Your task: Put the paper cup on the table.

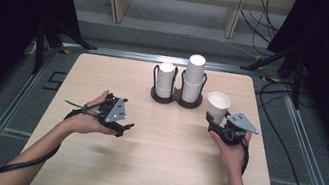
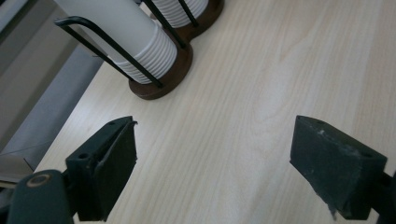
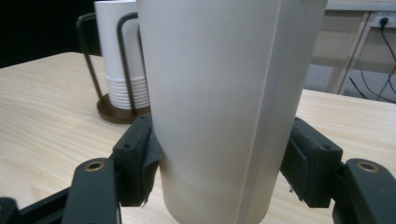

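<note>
The big wooden table (image 1: 159, 173) holds a dark holder (image 1: 175, 99) with two round spots, near the far edge. Thin black wire loops stand up around each spot. In the holder stand two stacks of white cups, upside down: a tall stack (image 1: 194, 77) on the right and a short stack (image 1: 165, 79) on the left.

The right gripper (image 1: 217, 124) is pinching one paper cup (image 1: 218, 106) around its lower side, one black pad on each side of it. The cup is open side up (the stacks are the other way round) and it is held up just to the right of the holder, near the tall stack.

The left gripper (image 1: 127, 128) has its jaws spread apart with nothing between them. It hangs low over the table, in front of the holder and to its left.

The job looks like taking cups off the stacks or putting them back. To do it well, squeeze the cup softly, because thin paper will dent. Keep it straight up and move it slowly. Keep it away from the wire loops, so the stacks do not tip. The free gripper could hold the holder still.
</note>
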`<state>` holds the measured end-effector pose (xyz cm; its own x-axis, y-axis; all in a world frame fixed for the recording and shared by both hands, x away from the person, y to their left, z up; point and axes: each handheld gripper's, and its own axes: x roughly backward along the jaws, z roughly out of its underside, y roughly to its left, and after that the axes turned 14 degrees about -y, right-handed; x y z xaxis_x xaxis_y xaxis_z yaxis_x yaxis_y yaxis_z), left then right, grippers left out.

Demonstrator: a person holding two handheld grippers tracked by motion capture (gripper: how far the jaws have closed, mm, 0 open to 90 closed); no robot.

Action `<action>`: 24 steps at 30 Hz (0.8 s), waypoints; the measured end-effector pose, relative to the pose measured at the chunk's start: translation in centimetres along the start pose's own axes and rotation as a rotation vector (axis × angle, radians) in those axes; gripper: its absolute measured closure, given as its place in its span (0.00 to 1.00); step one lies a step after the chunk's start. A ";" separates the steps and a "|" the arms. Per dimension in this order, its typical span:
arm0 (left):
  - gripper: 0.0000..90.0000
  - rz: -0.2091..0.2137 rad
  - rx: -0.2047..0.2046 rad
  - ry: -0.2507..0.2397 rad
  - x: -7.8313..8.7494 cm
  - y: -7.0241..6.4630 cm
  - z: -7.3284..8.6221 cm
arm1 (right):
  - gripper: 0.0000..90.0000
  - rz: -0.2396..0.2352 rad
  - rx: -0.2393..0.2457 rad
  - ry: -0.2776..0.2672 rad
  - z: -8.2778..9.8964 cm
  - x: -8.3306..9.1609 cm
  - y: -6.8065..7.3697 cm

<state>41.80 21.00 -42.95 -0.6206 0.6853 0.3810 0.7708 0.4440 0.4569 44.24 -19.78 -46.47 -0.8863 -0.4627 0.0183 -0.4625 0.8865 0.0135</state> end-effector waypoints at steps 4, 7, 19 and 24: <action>0.16 -0.030 0.032 -0.033 0.3 -0.7 0.5 | 0.39 0.024 -0.003 0.011 0.1 -0.1 -0.6; 0.15 -0.045 0.055 -0.043 0.4 -1.5 1.1 | 0.39 0.041 -0.016 0.012 0.3 -0.3 -0.9; 0.15 -0.090 0.146 -0.072 0.9 -3.0 3.2 | 0.39 0.107 0.000 0.072 0.8 -1.8 -2.0; 0.15 -0.126 0.156 -0.080 1.1 -3.0 3.6 | 0.39 0.117 0.000 0.113 0.7 -2.4 -2.4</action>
<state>39.30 22.52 -46.77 -0.7046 0.6599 0.2609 0.7049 0.6088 0.3641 47.46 -20.75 -47.23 -0.9259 -0.3541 0.1316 -0.3566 0.9342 0.0046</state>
